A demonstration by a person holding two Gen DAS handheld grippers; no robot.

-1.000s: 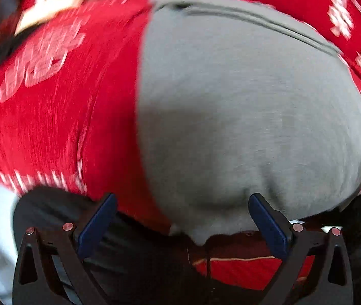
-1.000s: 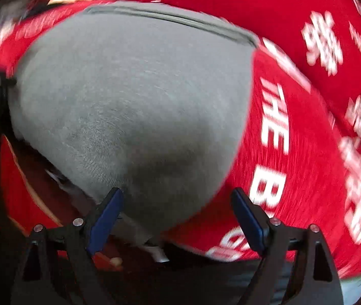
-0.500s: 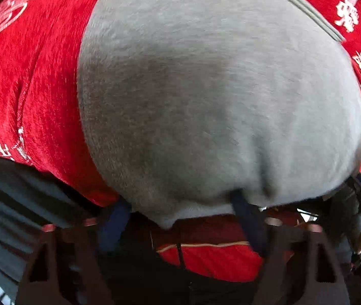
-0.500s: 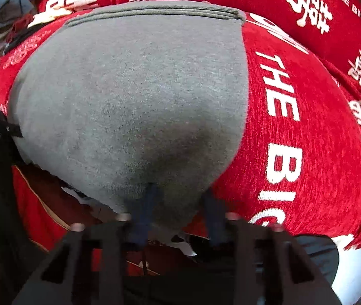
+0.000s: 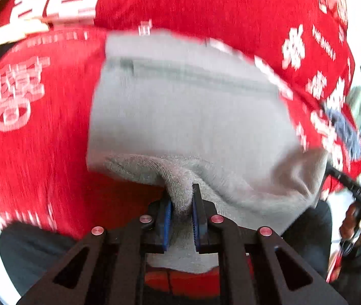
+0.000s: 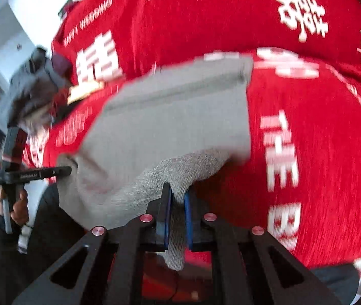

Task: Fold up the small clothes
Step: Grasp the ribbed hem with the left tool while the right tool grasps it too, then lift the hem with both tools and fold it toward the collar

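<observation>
The left gripper (image 5: 181,200) and right gripper (image 6: 176,198) each pinch the near hem of a small grey knit garment (image 5: 193,117), fingers nearly shut, over a red printed cloth (image 5: 40,152). Best carry both corners evenly toward twelve o'clock, keeping the hem taut.

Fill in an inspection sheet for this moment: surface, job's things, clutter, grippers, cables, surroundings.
Surface: red cloth with white lettering covers the work area.
Job's things: one grey knit garment lying on the cloth, its near edge pinched up at two places.
Clutter: a heap of grey and dark clothes at the cloth's far side.
Grippers: left gripper shut on the garment's near edge; right gripper shut on the same edge; each is held by a hand, the left hand visible on its handle.
Cables: nothing seen.
Surroundings: pale wall; the rest is too blurred to tell.
</observation>
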